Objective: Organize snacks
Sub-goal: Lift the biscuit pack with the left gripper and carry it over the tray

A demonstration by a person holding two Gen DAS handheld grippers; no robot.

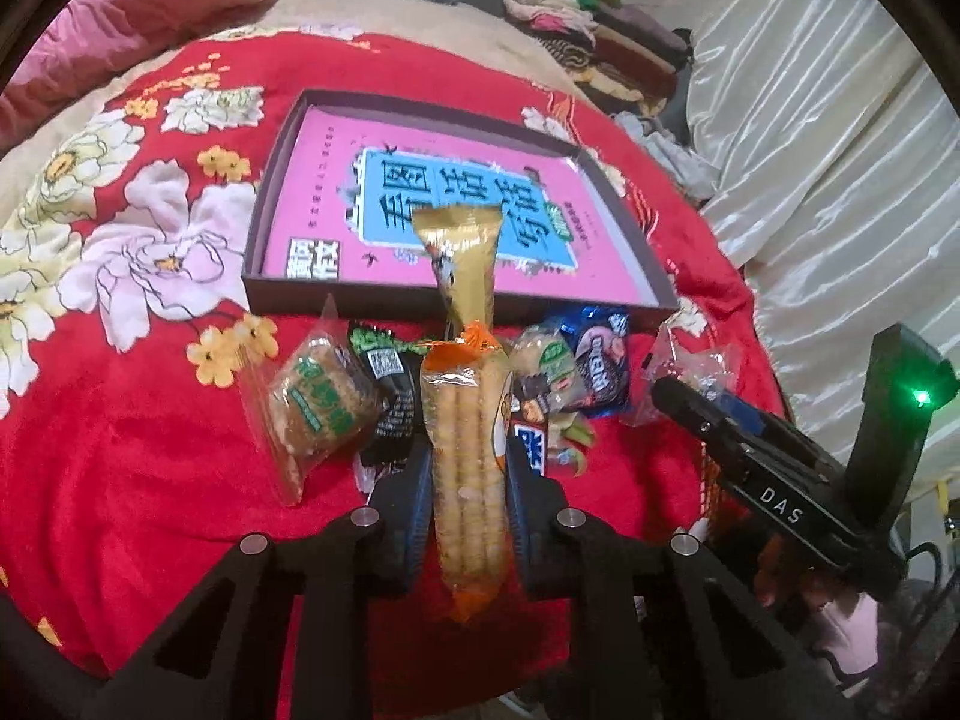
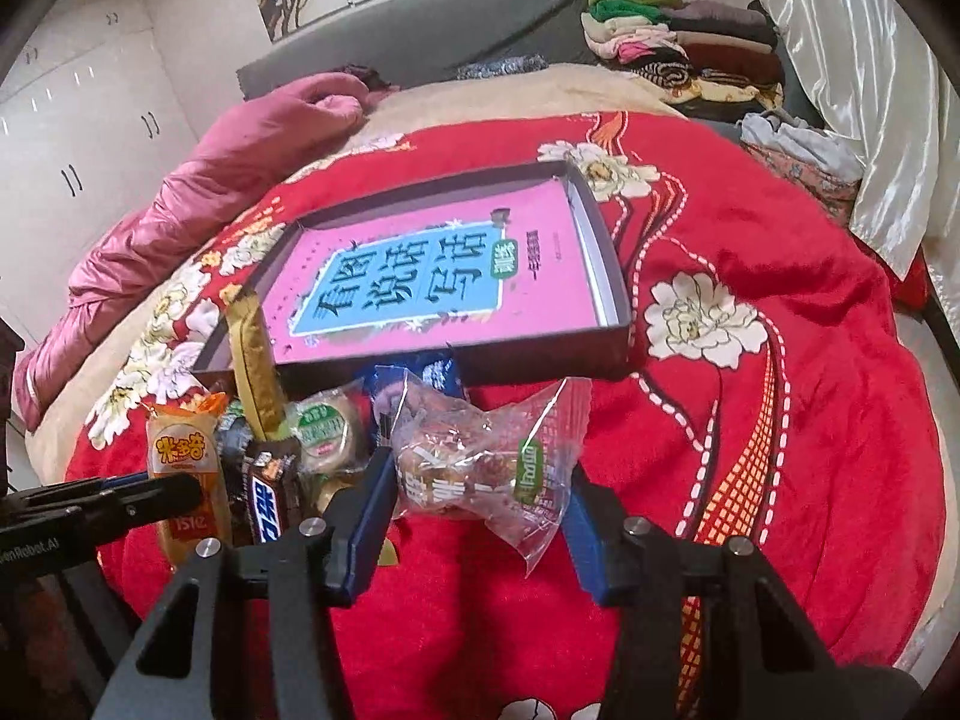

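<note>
In the left wrist view, the left gripper was clamped tight on a long orange-ended clear plastic pack of ridged yellow rice sticks, which ran upright through the lower middle of the frame with both blue-padded fingers pressing its sides. Behind it a slim gold foil sachet stood on end. Crinkly wrapped snacks lay in a row across the middle on the plush red floral blanket: a clear-wrapped round brown biscuit at left, a black packet beside it, and a blue glossy packet to the right. Above them sat a shallow dark cardboard tray lined with a pink and blue printed sheet. The right gripper entered from the lower right, angled downward.

In the right wrist view, the right gripper stood partly open but closed on a puffy clear cellophane bag of brown pastry, one blue pad against each side, in the lower middle. The rice stick pack showed at lower left, next to a dark chocolate bar wrapper. The tray lay tilted in the centre, just above the pile.
</note>
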